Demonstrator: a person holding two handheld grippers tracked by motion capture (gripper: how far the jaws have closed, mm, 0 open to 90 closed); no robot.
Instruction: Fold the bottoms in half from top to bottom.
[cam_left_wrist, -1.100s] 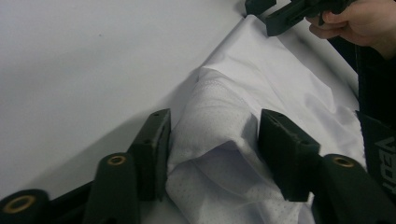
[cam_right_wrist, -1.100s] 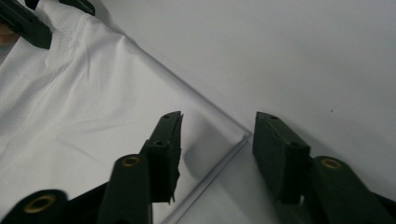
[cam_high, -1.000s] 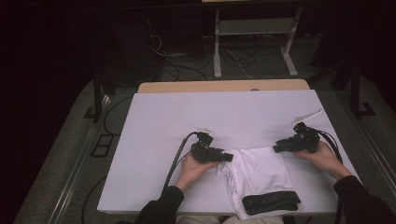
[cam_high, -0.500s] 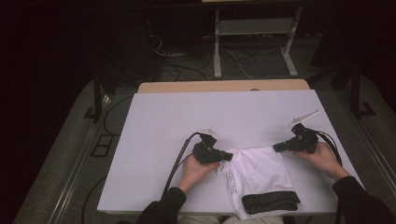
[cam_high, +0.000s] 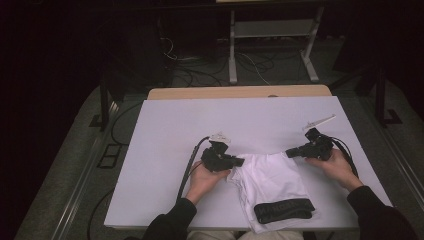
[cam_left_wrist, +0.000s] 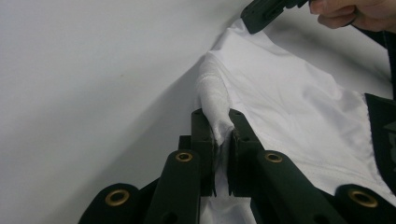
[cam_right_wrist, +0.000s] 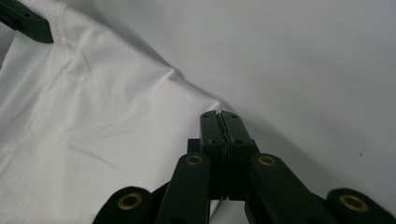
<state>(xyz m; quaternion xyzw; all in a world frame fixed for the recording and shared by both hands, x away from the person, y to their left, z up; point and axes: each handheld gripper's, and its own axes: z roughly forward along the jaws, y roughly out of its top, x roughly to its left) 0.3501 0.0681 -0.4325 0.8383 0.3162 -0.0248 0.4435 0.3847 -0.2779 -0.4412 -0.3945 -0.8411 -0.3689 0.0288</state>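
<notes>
Lying on the white tabletop (cam_high: 165, 150) near its front edge: white garment (cam_high: 270, 182), black waistband (cam_high: 284, 209) toward the person. Left claw (cam_high: 239, 162) clenching a bunched hem fold; right claw (cam_high: 290, 153) clamping shut at the opposite corner, jaws having just been closing. Risking thin fabric slipping free on lifting, uneven pulling skewing the fold. Remaining unclear: fabric between the right jaws.

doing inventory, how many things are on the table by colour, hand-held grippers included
white: 1, the white garment
black: 3, the black band, the left hand-held gripper, the right hand-held gripper
total: 4
</notes>
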